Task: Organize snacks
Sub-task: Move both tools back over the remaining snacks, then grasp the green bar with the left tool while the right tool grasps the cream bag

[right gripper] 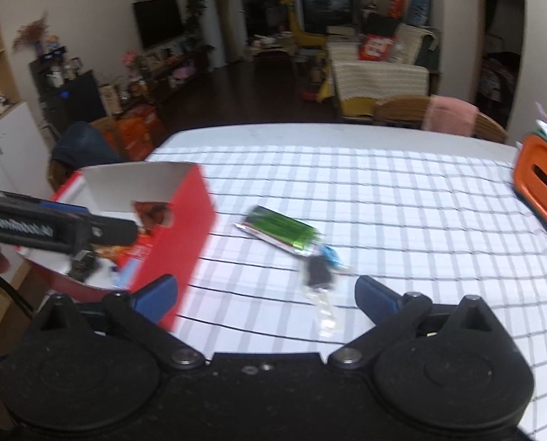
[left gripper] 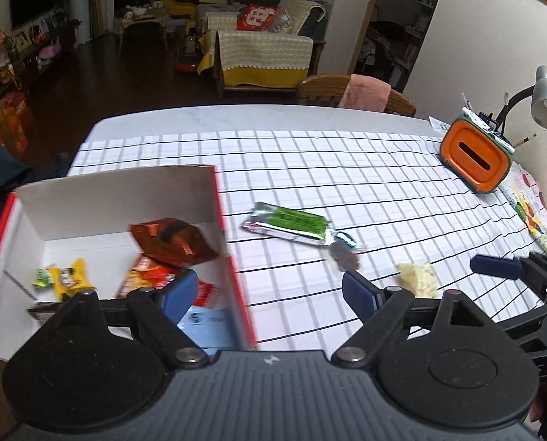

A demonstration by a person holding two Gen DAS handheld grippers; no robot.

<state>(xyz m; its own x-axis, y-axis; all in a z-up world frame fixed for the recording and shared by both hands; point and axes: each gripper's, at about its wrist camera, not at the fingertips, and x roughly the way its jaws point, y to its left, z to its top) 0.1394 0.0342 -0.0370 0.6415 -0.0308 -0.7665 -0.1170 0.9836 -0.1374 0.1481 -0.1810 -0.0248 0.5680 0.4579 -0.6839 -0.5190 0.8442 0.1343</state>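
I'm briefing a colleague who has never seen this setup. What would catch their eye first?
First the red box with white inner walls at the table's left, already holding several snack packets. Next the shiny green packet lying on the checked tablecloth just right of the box, with small wrapped candies beside it. At the far right edge stands a bright orange container.
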